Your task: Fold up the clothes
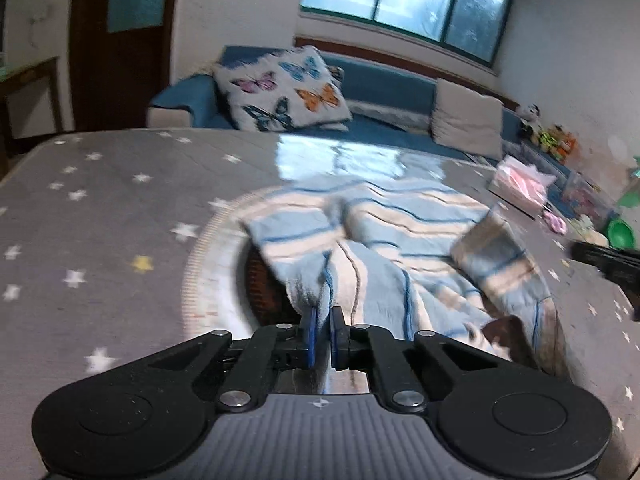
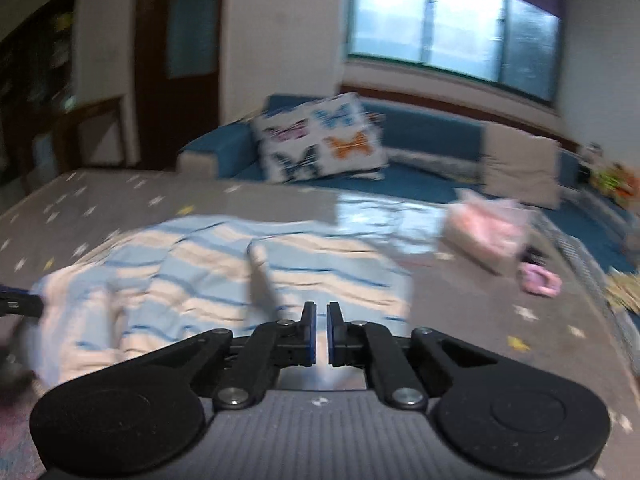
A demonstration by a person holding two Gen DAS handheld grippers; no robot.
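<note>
A light blue garment with white and dark blue stripes (image 1: 400, 240) lies rumpled on a grey star-patterned surface (image 1: 100, 208). My left gripper (image 1: 323, 314) is shut on a bunched edge of it, and the cloth rises from between the blue pads. The garment (image 2: 200, 264) fills the left and middle of the right wrist view. My right gripper (image 2: 321, 308) hangs over its near edge with the jaws shut. Blur hides whether any cloth is pinched there. Each gripper also shows in the other view, the right one (image 1: 604, 264) at the right edge and the left one (image 2: 20, 304) at the left edge.
A pale round rim (image 1: 208, 272) with a dark inside shows under the garment. A pink package (image 2: 488, 236) and a small pink item (image 2: 540, 280) lie to the right. Behind stands a blue sofa (image 1: 380, 84) with a butterfly cushion (image 1: 280, 88). Toys (image 1: 620, 232) crowd the far right.
</note>
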